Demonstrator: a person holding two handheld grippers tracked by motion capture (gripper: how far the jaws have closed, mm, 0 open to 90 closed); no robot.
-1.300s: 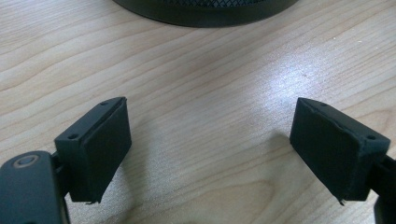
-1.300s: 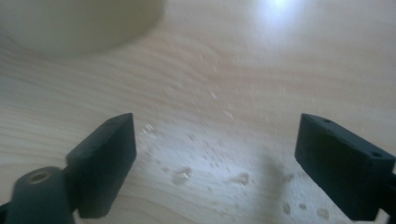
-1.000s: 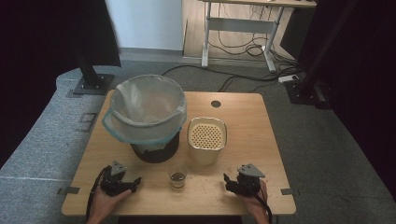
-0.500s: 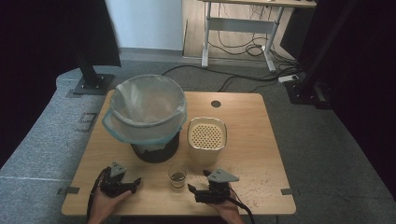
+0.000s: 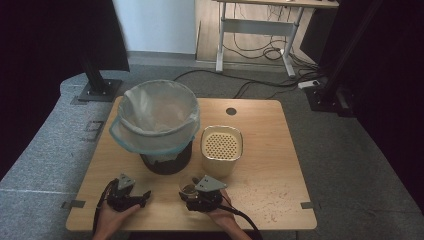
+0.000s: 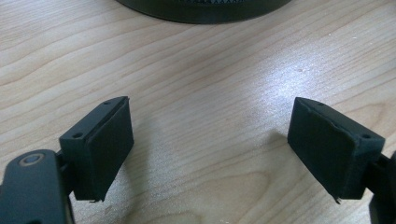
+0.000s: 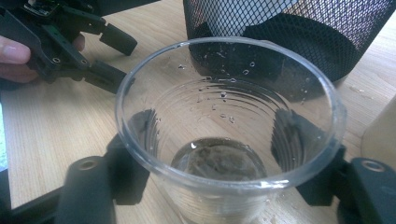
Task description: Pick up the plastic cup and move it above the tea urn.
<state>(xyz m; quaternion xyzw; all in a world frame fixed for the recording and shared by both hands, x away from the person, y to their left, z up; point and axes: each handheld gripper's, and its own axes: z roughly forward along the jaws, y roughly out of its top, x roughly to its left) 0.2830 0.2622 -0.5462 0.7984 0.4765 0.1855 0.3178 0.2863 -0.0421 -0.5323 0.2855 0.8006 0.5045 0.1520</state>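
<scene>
Bench (image 5: 260,125): wood top, crumbs scattered toward the near right corner. Bin (image 5: 157,125) with a clear liner sits left of centre, black mesh base; liner overhangs the rim and looks floppy, so don't count on it for support. Cream box (image 5: 221,150) with a perforated top stands just right of the bin.

Cup (image 7: 229,126): clear plastic, near the front edge at centre, just in front of the gap between bin and box. Dark residue in the bottom, droplets on the wall. My read: light, thin-walled, likely slick when wet, will crush if you squeeze hard.

Right gripper (image 5: 200,197): your jaws sit either side of the cup at mid-wall, apparently touching. Stay there, below the rim, light pressure, keep it upright.

Left gripper (image 6: 210,149): jaws wide apart, nothing between them, near the front left edge.
</scene>
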